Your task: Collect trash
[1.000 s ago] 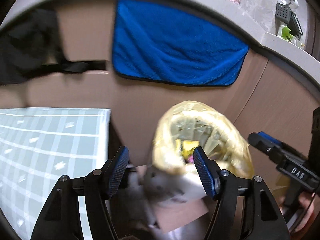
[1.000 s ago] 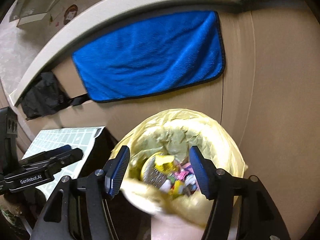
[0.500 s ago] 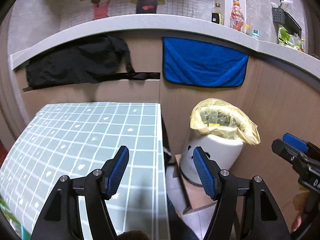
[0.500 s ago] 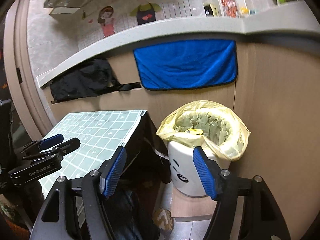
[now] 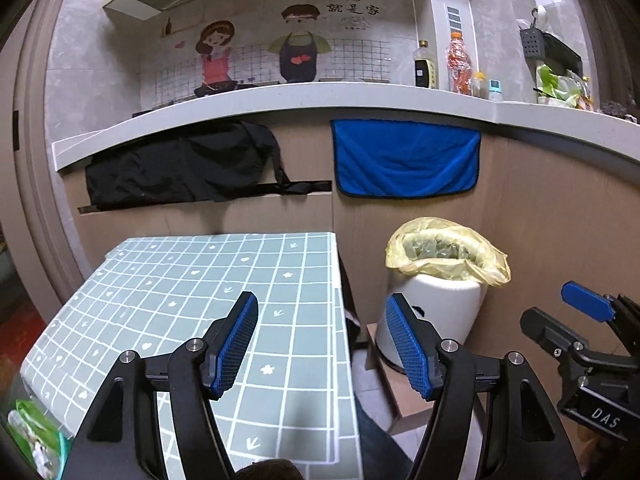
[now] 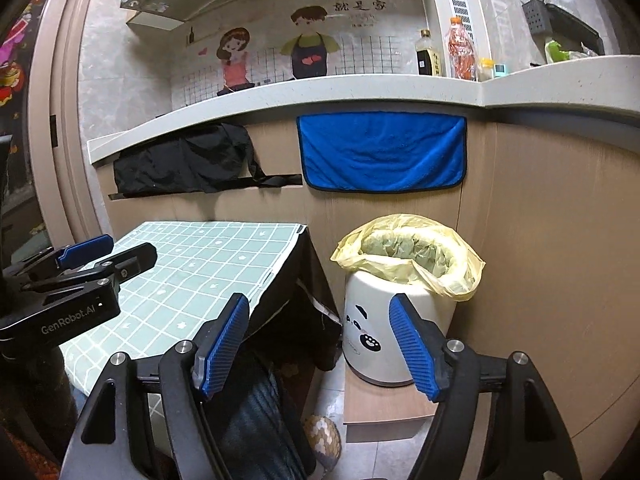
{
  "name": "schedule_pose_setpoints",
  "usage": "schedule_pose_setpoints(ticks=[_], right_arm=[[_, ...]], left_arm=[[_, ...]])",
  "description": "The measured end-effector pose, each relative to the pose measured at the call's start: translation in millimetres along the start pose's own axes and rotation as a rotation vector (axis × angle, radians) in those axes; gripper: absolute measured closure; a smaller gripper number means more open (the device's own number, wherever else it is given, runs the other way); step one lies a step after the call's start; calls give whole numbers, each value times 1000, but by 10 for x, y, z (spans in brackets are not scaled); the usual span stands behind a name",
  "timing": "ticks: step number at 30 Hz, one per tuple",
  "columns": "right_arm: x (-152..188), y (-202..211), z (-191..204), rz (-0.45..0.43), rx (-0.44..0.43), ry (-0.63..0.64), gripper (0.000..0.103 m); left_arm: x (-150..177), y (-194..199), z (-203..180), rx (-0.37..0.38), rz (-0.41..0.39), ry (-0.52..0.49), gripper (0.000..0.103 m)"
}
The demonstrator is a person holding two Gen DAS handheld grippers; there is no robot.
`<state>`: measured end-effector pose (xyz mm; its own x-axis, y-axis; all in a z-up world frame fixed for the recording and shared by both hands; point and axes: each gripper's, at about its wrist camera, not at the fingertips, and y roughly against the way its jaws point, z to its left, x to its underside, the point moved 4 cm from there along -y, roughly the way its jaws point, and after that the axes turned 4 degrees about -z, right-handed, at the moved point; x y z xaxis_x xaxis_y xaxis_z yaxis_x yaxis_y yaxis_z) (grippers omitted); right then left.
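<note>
We see the left gripper held above the near part of a table covered in a pale green checked cloth, its blue-padded jaws standing wide apart with nothing between them. The right gripper hangs over the gap between the table's edge and the trash bin; its jaws are opening, and they too are empty.

The bin is a white cylinder with a panda face on its side, lined with a yellow plastic bag whose rim is folded out over the top. It stands on a low wooden board on the floor, just beside the table's right edge and close to the brown cabinet front. From this angle we cannot make out what lies inside the bag.

On the cabinet front behind the bin hangs a blue towel, and to its left a black garment, both draped from under the grey countertop. On the countertop stand a dark sauce bottle and an orange-capped bottle. At the lower left of the left wrist view, a green and white wrapper lies by the table's near corner.
</note>
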<state>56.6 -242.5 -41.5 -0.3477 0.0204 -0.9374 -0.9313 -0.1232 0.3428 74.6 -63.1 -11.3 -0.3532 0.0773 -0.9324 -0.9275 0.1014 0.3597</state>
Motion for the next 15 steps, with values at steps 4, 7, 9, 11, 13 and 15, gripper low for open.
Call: schedule_pose_setpoints(ticks=[4,7,9,11,13,15], right_arm=[[-8,71,72,-16,4,17,32],[-28,112,117,-26,-7,18,32],[-45,125,144,-32,-12,24,31],[-54,135,178,-33,-14,31,31],[-57,134,206,-29,-17,34,31],[-61,128,222,-26,-20,38,30]], left_arm=[[12,113,120,-29,-10,14,36],[-8,205,180,-44,-38,26,36],[-25,250,210,-50,-52,29,36],[-29,284,239,-50,-57,33,36],[-39,310,269,-52,-63,42,36],[-48,321,299,-53,-67,51,36]])
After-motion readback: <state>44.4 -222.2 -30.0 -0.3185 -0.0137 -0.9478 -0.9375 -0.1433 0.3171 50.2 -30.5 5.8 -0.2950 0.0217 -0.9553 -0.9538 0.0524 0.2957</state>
